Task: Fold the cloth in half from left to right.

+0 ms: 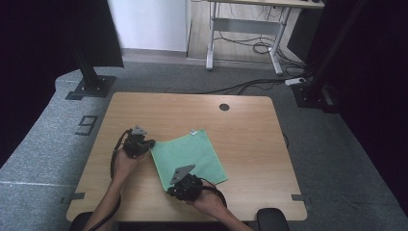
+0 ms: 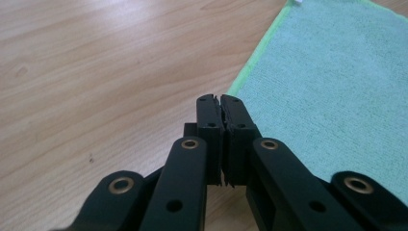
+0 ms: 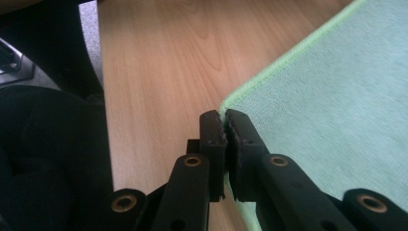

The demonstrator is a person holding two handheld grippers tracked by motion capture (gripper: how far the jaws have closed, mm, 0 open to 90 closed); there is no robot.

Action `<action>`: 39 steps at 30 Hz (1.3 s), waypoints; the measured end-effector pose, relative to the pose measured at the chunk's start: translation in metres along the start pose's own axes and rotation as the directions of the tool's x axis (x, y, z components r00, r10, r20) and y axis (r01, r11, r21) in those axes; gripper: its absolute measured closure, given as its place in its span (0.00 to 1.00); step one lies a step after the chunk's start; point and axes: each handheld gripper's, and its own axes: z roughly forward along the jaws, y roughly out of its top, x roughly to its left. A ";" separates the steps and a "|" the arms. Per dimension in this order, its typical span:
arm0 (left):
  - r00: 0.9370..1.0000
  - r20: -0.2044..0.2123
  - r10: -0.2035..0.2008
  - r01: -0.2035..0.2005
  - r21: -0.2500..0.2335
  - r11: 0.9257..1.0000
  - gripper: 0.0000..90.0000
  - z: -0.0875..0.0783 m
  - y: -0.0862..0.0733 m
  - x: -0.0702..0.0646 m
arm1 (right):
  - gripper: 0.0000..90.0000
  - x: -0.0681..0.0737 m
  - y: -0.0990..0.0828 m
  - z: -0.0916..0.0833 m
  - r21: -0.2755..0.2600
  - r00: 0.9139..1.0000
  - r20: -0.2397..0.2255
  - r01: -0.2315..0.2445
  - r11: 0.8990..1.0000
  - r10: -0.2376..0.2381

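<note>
From above, we see the green cloth [image 1: 188, 157] lying flat on the wooden counter [image 1: 250, 144], turned at a slant, with a small white tag at its far corner. Our left gripper [image 1: 150, 143] sits at the cloth's left corner and our right gripper [image 1: 172, 191] at its near corner, so we judge the step in hand to be pinching two corners to fold or lift the cloth

Along the left gripper [image 2: 220, 100], the jaws are pressed together right at the cloth's [image 2: 332, 86] bright green hem. We cannot tell whether any fabric is truly caught between them, so we should check the pinch with a small lift before pulling

Along the right gripper [image 3: 224, 115], the jaws are likewise pressed together at the very point of the cloth's [image 3: 332, 106] corner, and again the frames leave it unclear whether the hem is gripped or merely touched. To do this well, we should raise both corners together and evenly, keep the edge between them taut, and carry it over without dragging the rest of the cloth across the counter [image 3: 168, 62]. If a corner slips out, we should reopen and take a deeper bite of fabric
</note>
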 end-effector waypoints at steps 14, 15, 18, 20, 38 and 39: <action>1.000 0.005 0.031 -0.031 -0.010 0.999 0.96 0.012 0.027 -0.012 | 0.95 -0.011 -0.011 -0.028 -0.039 0.997 0.072 -0.024 0.999 0.027; 0.999 0.007 0.031 -0.031 -0.011 0.999 0.96 0.014 0.030 -0.013 | 0.95 -0.013 -0.013 -0.030 -0.041 0.996 0.080 -0.026 0.999 0.030; 0.999 0.010 0.036 -0.036 -0.011 0.999 0.96 0.019 0.035 -0.017 | 0.95 -0.017 -0.018 -0.036 -0.048 0.994 0.097 -0.042 0.998 0.047; 0.999 0.009 0.042 -0.042 -0.009 0.999 0.96 0.021 0.037 -0.019 | 0.95 -0.018 -0.019 -0.038 -0.049 0.993 0.101 -0.048 0.998 0.052; 0.996 0.018 0.093 -0.093 -0.020 0.995 0.96 0.044 0.074 -0.045 | 0.95 -0.038 -0.047 -0.066 -0.071 0.976 0.174 -0.117 0.991 0.127; 0.995 0.021 0.097 -0.097 -0.023 0.995 0.96 0.048 0.077 -0.048 | 0.95 -0.041 -0.050 -0.068 -0.073 0.974 0.181 -0.126 0.989 0.138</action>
